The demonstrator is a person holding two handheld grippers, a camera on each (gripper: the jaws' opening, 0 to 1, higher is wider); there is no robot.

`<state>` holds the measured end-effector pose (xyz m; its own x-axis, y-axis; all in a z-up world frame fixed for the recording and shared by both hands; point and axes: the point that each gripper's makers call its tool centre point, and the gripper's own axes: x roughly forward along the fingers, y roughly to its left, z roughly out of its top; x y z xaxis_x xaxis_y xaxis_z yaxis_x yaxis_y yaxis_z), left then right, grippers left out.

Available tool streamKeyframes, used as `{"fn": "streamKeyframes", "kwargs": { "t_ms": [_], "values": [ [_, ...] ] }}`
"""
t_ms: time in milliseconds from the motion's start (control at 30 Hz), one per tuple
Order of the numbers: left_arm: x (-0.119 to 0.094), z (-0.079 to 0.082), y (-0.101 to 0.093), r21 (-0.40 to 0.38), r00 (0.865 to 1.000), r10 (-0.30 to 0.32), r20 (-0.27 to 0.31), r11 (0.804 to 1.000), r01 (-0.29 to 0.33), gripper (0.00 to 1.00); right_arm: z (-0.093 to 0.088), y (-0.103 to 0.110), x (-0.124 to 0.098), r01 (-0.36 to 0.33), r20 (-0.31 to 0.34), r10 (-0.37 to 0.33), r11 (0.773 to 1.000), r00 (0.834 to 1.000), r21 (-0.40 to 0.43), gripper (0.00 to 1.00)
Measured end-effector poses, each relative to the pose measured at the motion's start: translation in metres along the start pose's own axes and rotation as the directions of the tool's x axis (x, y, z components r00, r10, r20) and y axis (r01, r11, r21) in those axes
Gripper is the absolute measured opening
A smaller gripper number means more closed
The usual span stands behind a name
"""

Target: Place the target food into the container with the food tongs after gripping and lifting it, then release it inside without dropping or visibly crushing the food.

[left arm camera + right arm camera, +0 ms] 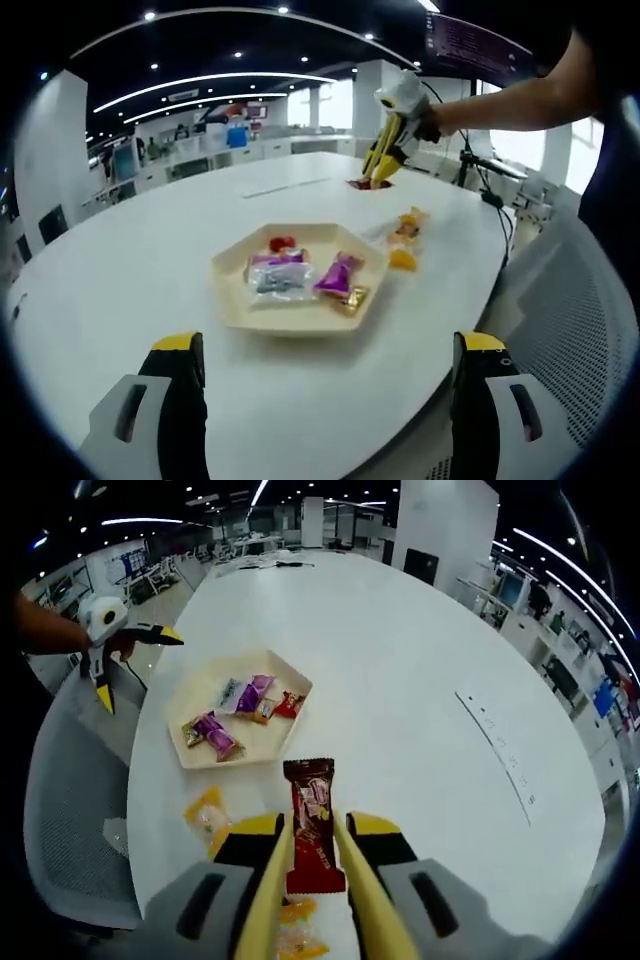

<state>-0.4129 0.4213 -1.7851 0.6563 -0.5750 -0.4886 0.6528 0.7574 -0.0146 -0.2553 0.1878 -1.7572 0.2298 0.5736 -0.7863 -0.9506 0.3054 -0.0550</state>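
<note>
A: What is lying on the big white desk [420,680]?

B: A beige six-sided tray [232,292] is sitting near the edge, and several small wrapped sweets are lying in it, purple, silver and red ones.

A: And the right tongs [312,865]?

B: Their yellow arms are closing on a dark red snack packet [312,825]. The packet is standing between them, just beside the tray and outside it. Some writing is showing on the wrapper, but I cannot read it.

A: The left tongs [330,365]?

B: They are standing wide open over the desk edge and are holding nothing.

A: Anything smaller?

B: Orange sweets [404,240] are lying on the desk beside the tray.
</note>
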Motion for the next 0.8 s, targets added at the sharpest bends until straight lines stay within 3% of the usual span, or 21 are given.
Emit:
{"fn": "streamKeyframes", "kwargs": {
  "t_ms": [800],
  "values": [
    [0.0,0.002,-0.002,0.01,1.0,-0.012,0.011,1.0,0.012,1.0,0.071,0.046,0.04,-0.068,0.039,0.071,0.995,0.997,-0.072,0.24]
  ]
}}
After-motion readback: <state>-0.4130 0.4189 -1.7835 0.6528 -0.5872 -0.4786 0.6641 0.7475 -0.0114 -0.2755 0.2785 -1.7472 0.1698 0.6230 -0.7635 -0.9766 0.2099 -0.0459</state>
